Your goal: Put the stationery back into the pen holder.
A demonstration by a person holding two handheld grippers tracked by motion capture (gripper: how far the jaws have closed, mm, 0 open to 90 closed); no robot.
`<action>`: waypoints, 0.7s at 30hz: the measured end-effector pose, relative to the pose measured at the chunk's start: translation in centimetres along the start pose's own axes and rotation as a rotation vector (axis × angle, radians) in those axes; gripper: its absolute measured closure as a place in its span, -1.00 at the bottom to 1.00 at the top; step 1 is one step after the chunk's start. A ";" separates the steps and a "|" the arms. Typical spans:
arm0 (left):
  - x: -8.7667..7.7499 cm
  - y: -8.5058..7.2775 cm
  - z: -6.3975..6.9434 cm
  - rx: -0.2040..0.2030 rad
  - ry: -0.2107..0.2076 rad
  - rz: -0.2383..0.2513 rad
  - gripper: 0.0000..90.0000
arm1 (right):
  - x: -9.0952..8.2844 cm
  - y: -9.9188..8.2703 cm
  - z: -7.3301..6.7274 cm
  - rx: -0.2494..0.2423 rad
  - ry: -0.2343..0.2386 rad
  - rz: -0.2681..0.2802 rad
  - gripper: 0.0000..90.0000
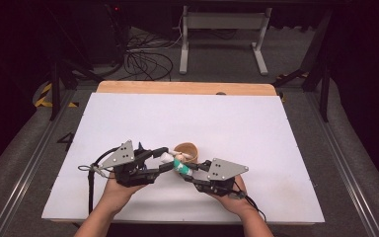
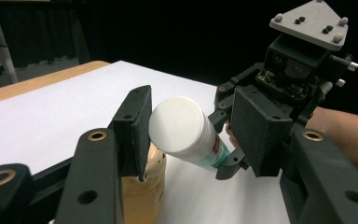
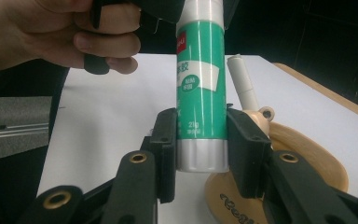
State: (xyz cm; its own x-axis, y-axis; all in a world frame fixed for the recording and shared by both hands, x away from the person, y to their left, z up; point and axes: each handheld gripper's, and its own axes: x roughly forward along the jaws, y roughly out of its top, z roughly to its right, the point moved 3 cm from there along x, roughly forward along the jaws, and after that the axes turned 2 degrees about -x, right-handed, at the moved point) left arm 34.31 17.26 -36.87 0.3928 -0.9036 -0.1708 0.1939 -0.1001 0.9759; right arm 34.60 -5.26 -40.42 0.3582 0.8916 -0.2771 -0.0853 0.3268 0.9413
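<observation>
On the white table [image 1: 237, 128], the right gripper [image 3: 200, 154] is clamping a green glue stick's [image 3: 200, 93] base; the left gripper [image 2: 191, 128] is pinching its white cap [image 2: 177, 123] above a wooden cup [image 1: 186, 149].

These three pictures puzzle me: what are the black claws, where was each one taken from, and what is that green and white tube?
A person holds a hand-worked two-jaw tool in each hand. One picture looks down from above the white table; the other two come from small cameras riding on the tools. The right gripper is clamped on the bottom end of a green and white glue stick. The left gripper has its jaws around the stick's white cap, though whether they press on it is unclear. Behind them stands a tan wooden cup with a white marker-like stick in it.
</observation>
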 end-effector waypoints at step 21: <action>0.4 0.0 0.5 0.013 0.003 0.011 0.36 | 0.3 0.0 -0.4 -0.036 -0.004 0.001 0.48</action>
State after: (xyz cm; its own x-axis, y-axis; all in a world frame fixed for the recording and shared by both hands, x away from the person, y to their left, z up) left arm 33.99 16.64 -36.89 0.3979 -0.9033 -0.1606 0.1784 -0.0956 0.9793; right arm 34.36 -4.91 -40.61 0.3619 0.8908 -0.2748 -0.1196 0.3367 0.9340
